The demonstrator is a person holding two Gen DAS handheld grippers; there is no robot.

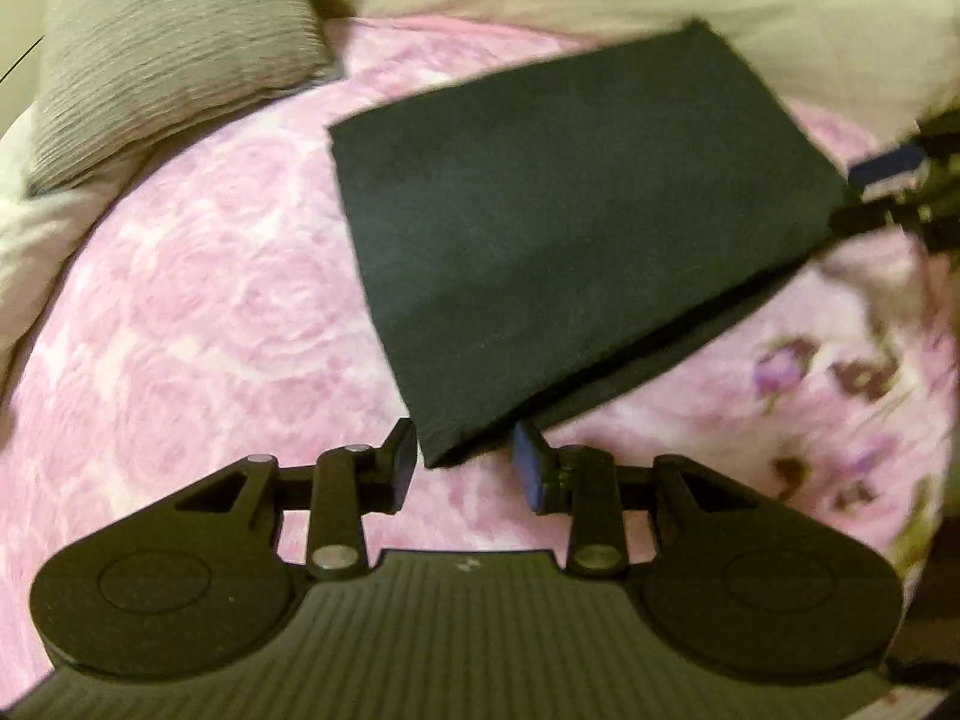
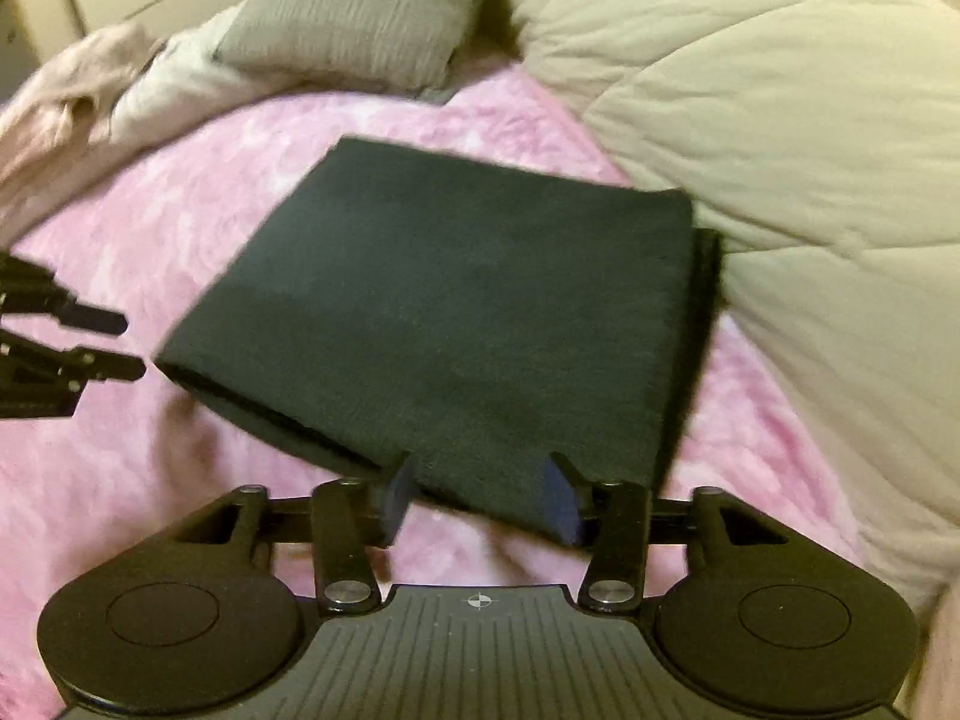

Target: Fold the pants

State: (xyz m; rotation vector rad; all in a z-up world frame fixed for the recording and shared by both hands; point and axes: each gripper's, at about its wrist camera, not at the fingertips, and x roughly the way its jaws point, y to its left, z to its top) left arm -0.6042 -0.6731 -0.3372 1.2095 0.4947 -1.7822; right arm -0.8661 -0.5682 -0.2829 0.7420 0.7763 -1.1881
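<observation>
A: The left gripper is seen with its jaws apart, blue pads either side of the near corner of the folded pants; no pad is seen pressing the cloth.

B: In the right wrist view, the right gripper is shown with its jaws spread wider, the near edge of the pants lying between them, unclamped.

A: The dark pants are laid as a flat rectangle on the pink blanket. A purple floral print is caught only in the left view.

B: A crumpled pale pink garment is recorded only in the right view, beside the grey pillow. The cream comforter is pictured touching the pants' far corner.

A: No containers are shown.
</observation>
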